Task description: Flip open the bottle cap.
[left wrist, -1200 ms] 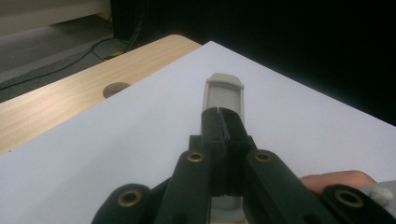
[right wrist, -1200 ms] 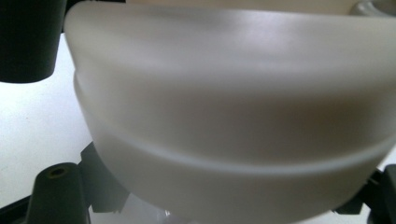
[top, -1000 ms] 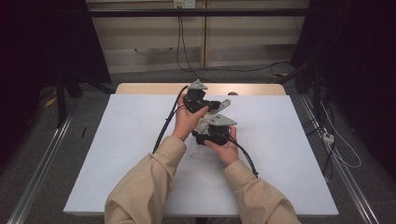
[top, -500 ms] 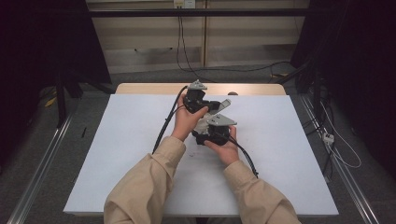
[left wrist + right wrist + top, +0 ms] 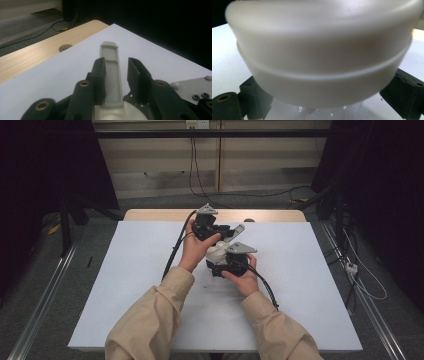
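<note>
A cream plastic lid (image 5: 111, 75) with a long flat tab runs lengthwise between the jaws of the left claw (image 5: 117, 72), its tab pointing away toward the far edge of the white surface (image 5: 62, 72). The left jaw touches the tab, the right stands a little off. The right claw (image 5: 324, 92) is spread wide around the lid's round body (image 5: 322, 50), above mid-surface; no writing is legible.

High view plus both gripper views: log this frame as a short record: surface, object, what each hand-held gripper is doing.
surface: white table top, wooden strip at its far edge
object: off-white plastic item with a round body and a long flat handle
left hand-held gripper: jaws either side of the handle, gap visible on one side
right hand-held gripper: jaws flank the round body; contact unclear
</note>
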Demonstrator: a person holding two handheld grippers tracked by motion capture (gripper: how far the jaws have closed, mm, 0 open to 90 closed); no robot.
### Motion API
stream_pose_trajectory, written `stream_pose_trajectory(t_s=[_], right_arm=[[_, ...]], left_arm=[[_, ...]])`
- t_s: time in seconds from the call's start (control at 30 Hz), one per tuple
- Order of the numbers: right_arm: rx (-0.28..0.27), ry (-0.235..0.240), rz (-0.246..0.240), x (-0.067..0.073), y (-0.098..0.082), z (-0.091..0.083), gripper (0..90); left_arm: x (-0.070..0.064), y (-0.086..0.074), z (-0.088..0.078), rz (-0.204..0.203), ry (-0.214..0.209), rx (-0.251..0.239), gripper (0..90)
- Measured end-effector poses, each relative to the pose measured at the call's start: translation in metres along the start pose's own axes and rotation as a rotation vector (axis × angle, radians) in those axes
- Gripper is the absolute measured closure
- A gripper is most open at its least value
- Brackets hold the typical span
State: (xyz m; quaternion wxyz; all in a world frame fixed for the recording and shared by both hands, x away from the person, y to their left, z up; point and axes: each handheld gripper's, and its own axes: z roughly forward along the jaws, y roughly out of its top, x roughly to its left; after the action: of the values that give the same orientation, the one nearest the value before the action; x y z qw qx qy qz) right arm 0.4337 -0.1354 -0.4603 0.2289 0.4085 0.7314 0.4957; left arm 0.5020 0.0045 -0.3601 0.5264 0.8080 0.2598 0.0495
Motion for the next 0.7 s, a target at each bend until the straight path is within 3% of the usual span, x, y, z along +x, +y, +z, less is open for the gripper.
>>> stream_pose_trajectory(t_s=[0.23,0.3,0.4,0.6,0.7], right_arm=[[0.020,-0.006,-0.009,0.000,0.002,-0.006,6.2],[0.019,0.008,0.007,0.000,0.002,-0.008,5.1],[0.028,0.029,0.009,0.000,0.002,-0.008,4.1],[0.040,0.021,0.007,0.001,0.002,-0.009,4.0],[0.041,0.022,-0.003,0.000,0.002,-0.012,3.8]], left_arm=[[-0.001,-0.004,-0.015,-0.005,0.012,-0.009,49.7],[-0.001,-0.006,-0.020,-0.015,0.013,-0.015,43.9],[-0.002,-0.009,-0.027,-0.015,0.019,-0.017,41.5],[-0.001,-0.012,-0.039,-0.019,0.039,-0.024,33.3],[-0.002,-0.015,-0.042,-0.018,0.030,-0.016,29.8]])
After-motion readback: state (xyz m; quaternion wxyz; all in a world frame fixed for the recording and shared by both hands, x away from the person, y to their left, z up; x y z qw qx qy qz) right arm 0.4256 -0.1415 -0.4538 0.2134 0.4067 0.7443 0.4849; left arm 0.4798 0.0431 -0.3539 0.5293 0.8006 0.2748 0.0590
